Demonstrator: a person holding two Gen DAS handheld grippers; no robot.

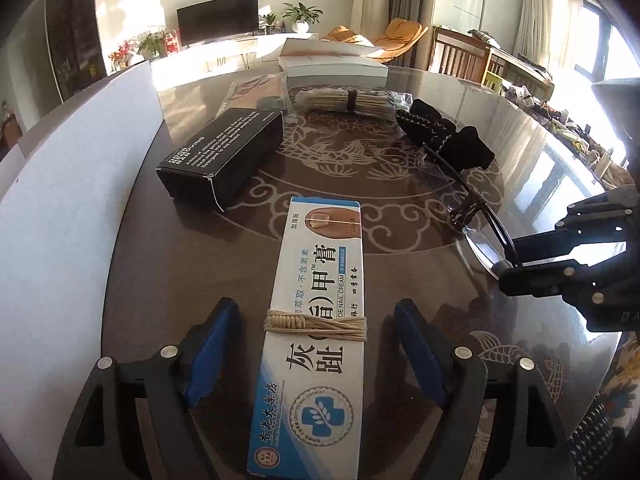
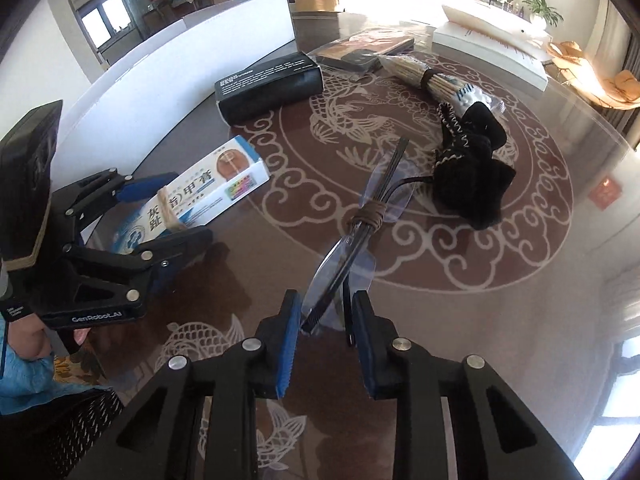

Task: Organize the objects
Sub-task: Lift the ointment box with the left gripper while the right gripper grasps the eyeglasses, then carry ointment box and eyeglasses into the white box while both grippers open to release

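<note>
"TOE NAIL CREAM" box (image 1: 316, 320) lies between open left claw (image 1: 316, 356); right claw (image 2: 326, 344) pinches glasses (image 2: 352, 240).

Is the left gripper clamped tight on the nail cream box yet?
No. The left gripper stands open, its blue pads clear of the nail cream box on both sides.

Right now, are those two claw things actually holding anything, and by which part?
The right hand-held gripper pinches the folded glasses at one lens end. The left hand-held gripper straddles the nail cream box with its fingers apart, holding nothing.
</note>
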